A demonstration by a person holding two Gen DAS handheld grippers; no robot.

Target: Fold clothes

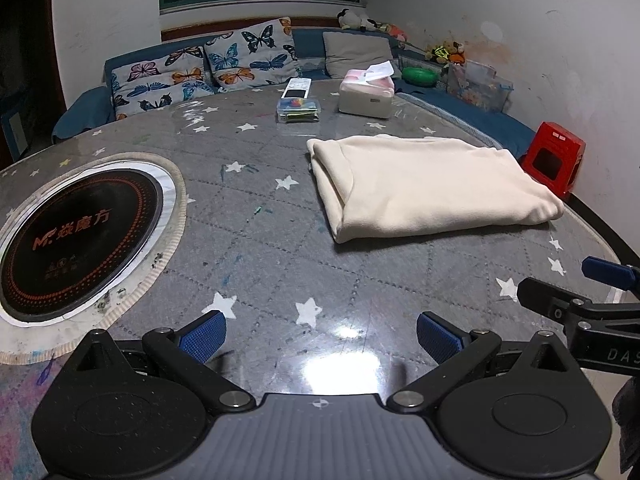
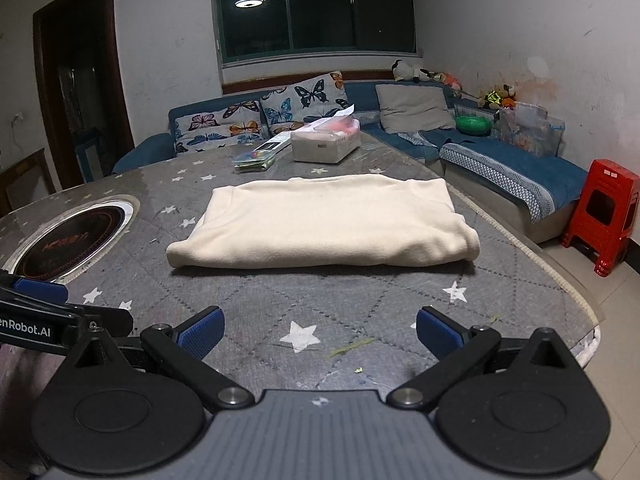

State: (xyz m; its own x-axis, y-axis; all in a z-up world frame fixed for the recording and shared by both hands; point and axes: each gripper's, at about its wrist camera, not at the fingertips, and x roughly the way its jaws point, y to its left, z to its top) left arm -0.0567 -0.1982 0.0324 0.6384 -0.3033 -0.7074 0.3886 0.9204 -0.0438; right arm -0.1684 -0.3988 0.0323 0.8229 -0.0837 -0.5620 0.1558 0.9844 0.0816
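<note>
A cream garment [image 1: 432, 184] lies folded into a neat rectangle on the grey star-patterned table [image 1: 280, 240]. The right wrist view has the same folded garment [image 2: 324, 228] straight ahead at the table's middle. My left gripper [image 1: 320, 338] hovers open over the near table edge, well short of the cloth, with nothing between its blue pads. My right gripper [image 2: 318, 330] is also open and empty, back from the garment's front fold. The right gripper's fingers [image 1: 608, 274] show at the right side of the left wrist view.
A round black induction cooktop [image 1: 76, 236] is set into the table on the left. A tissue box [image 1: 366, 96], a remote [image 1: 296, 88] and a small clear box [image 1: 299, 110] stand at the far edge. A blue sofa [image 2: 500, 160] and red stool [image 2: 600, 216] lie beyond.
</note>
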